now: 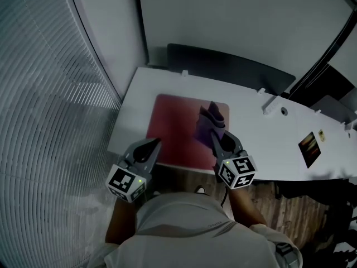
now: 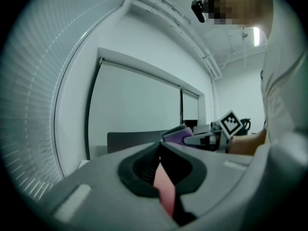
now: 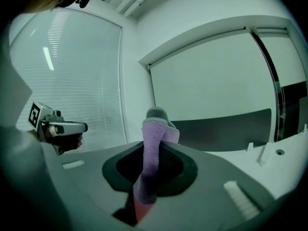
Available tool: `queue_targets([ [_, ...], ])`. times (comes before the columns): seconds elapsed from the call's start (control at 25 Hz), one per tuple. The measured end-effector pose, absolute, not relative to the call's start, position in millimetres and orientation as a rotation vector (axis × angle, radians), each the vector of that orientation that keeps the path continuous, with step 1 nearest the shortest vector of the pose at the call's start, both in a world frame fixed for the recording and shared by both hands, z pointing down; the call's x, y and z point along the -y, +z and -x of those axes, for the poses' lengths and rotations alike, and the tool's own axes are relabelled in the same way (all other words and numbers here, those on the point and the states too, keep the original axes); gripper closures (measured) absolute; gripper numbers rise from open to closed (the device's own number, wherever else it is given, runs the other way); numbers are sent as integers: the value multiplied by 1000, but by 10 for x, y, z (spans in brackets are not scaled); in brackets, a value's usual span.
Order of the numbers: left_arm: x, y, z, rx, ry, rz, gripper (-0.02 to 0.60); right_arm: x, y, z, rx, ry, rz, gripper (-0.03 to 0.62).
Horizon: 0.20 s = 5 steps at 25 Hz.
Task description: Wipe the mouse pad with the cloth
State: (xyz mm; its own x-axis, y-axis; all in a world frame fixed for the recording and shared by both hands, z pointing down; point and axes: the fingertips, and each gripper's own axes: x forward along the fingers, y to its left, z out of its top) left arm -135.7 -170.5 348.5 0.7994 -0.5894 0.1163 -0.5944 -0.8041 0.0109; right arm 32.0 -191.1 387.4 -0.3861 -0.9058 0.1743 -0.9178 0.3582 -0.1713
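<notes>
1. The only thing carrying anything is the mouse pad [image 1: 174, 124]. It's dark red with rounded corners and lies flat on the white desk [image 1: 251, 144], right up against the near edge. The cloth [image 1: 211, 121] is over its right half.
2. The cloth is purple and fuzzy, bunched up into a peak instead of spread flat. In the right gripper view it [image 3: 154, 129] stands straight up out of the jaws, with a grey edge at the top. I can't tell if its lower end actually touches the pad.
3. My right gripper [image 1: 215, 134] has its jaws pinched on that cloth, and the fabric fills the gap between them [image 3: 155, 150].
4. My left gripper [image 1: 157, 143] has its jaws pressed together at the tips with nothing in them. In its own view [image 2: 160, 148] I only see the pink of the pad through the slot below. It sits over the pad's near left edge.
5. Other stuff: a small dark card [image 1: 310, 147] further right on the desk, and window blinds [image 1: 50, 94] off to my left.
</notes>
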Motion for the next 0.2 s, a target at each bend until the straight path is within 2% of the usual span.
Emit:
queue_targets([
  [0.2,1747,3506,1282,953,168,-2945,581,1927,3950,-363,2519,382,-1709,542],
])
